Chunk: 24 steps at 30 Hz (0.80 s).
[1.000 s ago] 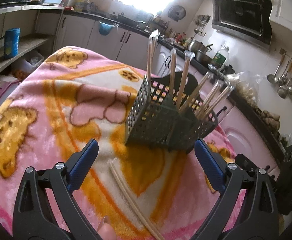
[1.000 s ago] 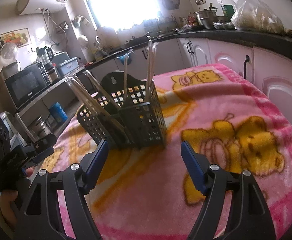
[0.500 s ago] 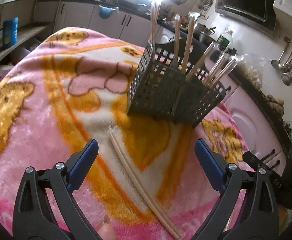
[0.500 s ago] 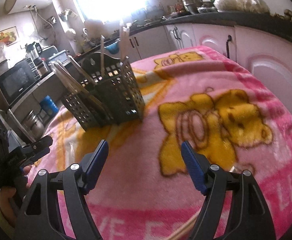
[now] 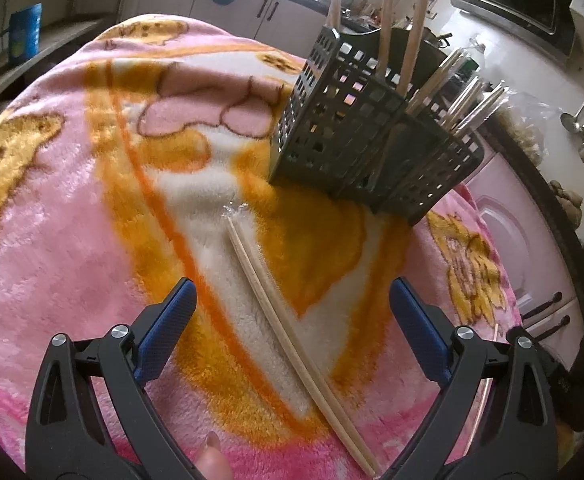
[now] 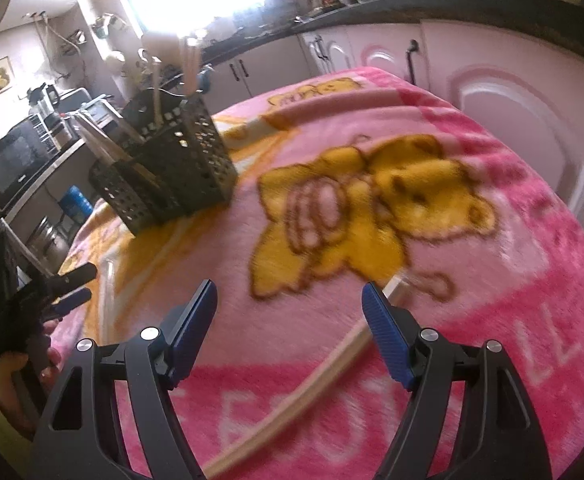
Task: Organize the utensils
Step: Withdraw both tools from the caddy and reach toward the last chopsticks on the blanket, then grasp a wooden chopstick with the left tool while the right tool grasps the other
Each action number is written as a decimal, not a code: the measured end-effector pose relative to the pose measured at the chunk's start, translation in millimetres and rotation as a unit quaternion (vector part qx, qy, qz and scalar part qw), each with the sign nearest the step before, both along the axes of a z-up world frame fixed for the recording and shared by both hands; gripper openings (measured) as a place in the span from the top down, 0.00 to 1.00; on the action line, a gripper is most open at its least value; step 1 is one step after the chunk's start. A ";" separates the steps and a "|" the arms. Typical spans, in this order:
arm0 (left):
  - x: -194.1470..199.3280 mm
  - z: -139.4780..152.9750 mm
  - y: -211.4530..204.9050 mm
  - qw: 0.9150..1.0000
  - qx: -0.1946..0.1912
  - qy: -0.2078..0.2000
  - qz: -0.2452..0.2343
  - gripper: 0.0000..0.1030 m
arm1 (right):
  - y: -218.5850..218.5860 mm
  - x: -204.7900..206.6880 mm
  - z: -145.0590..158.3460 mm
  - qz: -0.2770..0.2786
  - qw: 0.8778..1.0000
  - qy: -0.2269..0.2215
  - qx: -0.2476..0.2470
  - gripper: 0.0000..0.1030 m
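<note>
I had the left gripper spread wide with nothing in it, hovering over the pair of chopsticks that lay flat on the pink blanket covering the worktop, so that the pair ran between its fingers; I judged this the line-up for a pick. The right gripper was just as wide and empty, low over the blanket's near edge, where a second pair of chopsticks lay partly under its right finger. That made two loose pairs, one per gripper, each apparently in a clear sleeve. The dark perforated utensil holder stood further back on the blanket, well apart from both pairs. It seemed to have two compartments: three wrapped pairs stood upright in the taller one, and several more leaned outward in the lower one; I could not count those exactly, perhaps three or four. I took the holder as the destination, since everything already in it stood on end.
</note>
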State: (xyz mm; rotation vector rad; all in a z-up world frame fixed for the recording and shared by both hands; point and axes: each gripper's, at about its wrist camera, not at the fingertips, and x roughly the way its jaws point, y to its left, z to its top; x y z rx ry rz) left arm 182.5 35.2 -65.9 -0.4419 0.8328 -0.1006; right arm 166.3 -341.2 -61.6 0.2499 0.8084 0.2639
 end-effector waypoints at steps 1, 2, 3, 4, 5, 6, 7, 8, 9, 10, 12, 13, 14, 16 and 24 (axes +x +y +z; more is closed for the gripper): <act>2.0 -1.5 0.0 1.000 -0.001 0.002 0.002 0.14 | -4.4 -1.1 -2.3 -0.003 1.000 0.006 0.000 0.30; 4.1 -2.2 -0.3 1.000 -0.001 0.005 0.003 0.14 | -6.3 -2.1 -3.3 -0.005 1.000 0.010 0.000 0.30; 7.5 -3.5 -1.2 1.000 0.003 0.009 0.004 0.14 | -10.7 -3.0 -6.4 -0.008 1.000 0.017 0.001 0.30; 9.2 -3.3 -2.3 1.000 0.006 0.010 0.006 0.14 | -14.3 -3.8 -8.5 -0.011 1.000 0.022 0.005 0.30; 11.8 -4.0 -3.0 1.000 0.007 0.011 0.008 0.14 | -15.8 -4.5 -9.7 -0.011 1.000 0.026 0.007 0.30; 15.0 -5.0 -4.1 1.000 0.005 0.012 0.009 0.14 | -19.0 -4.6 -12.1 -0.013 0.999 0.033 0.010 0.30; 16.3 -5.7 -4.7 1.000 0.005 0.013 0.009 0.14 | -20.2 -3.7 -13.4 -0.014 0.999 0.037 0.011 0.30; 19.7 -6.8 -6.6 1.000 0.010 0.015 0.009 0.14 | -22.1 -3.1 -14.6 -0.016 0.999 0.040 0.012 0.30; 22.3 -7.4 -7.6 1.000 0.012 0.016 0.010 0.14 | -24.0 -1.7 -15.9 -0.016 0.999 0.043 0.014 0.30; 25.6 -8.0 -8.5 1.000 0.012 0.017 0.012 0.14 | -25.2 -0.1 -16.6 -0.016 0.999 0.047 0.016 0.30; 31.3 -7.9 -10.8 1.000 0.019 0.020 0.011 0.14 | -26.3 5.9 -18.2 -0.015 0.998 0.058 0.017 0.30; 33.6 -7.6 -12.1 0.999 0.023 0.020 0.010 0.14 | -26.1 10.4 -19.7 -0.014 0.998 0.068 0.015 0.30; 37.2 -7.8 -14.3 0.999 0.029 0.021 0.008 0.15 | -25.3 14.2 -20.6 -0.014 0.997 0.075 0.013 0.30; 41.5 -8.1 -16.0 0.999 0.038 0.025 0.010 0.18 | -21.0 23.2 -20.1 -0.008 0.996 0.085 0.005 0.29; 49.9 -7.6 -20.6 0.996 0.085 0.032 0.019 0.55 | -11.5 49.6 -19.3 -0.016 0.994 0.104 -0.040 0.50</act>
